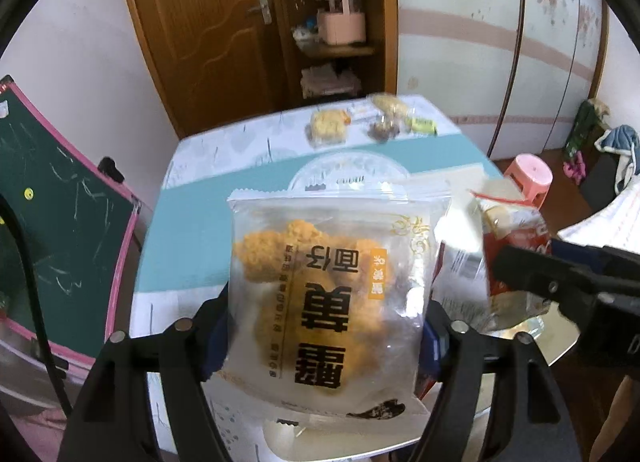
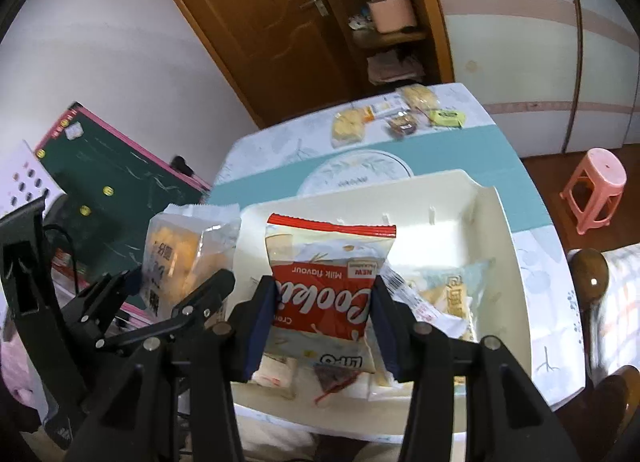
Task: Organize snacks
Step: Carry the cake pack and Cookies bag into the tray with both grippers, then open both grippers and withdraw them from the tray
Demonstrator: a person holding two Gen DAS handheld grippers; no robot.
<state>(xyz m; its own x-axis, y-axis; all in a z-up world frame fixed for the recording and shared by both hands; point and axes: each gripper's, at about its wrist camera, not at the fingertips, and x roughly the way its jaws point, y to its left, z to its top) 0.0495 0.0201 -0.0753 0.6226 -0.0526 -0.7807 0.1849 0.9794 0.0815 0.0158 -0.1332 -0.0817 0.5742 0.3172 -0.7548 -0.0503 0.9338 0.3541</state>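
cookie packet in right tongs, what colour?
Red and white cookie packet, red strip along its top; clearest in the right wrist view.

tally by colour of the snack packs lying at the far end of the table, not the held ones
pale yellow packs: 2
brown pack: 1
yellow-green pack: 1
white and orange pack: 1
total: 5

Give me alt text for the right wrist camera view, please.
The right gripper holds a red cookie packet above a white tray that already contains snacks. To its left, the left gripper carries a clear bread packet; more snacks sit at the table's far edge.
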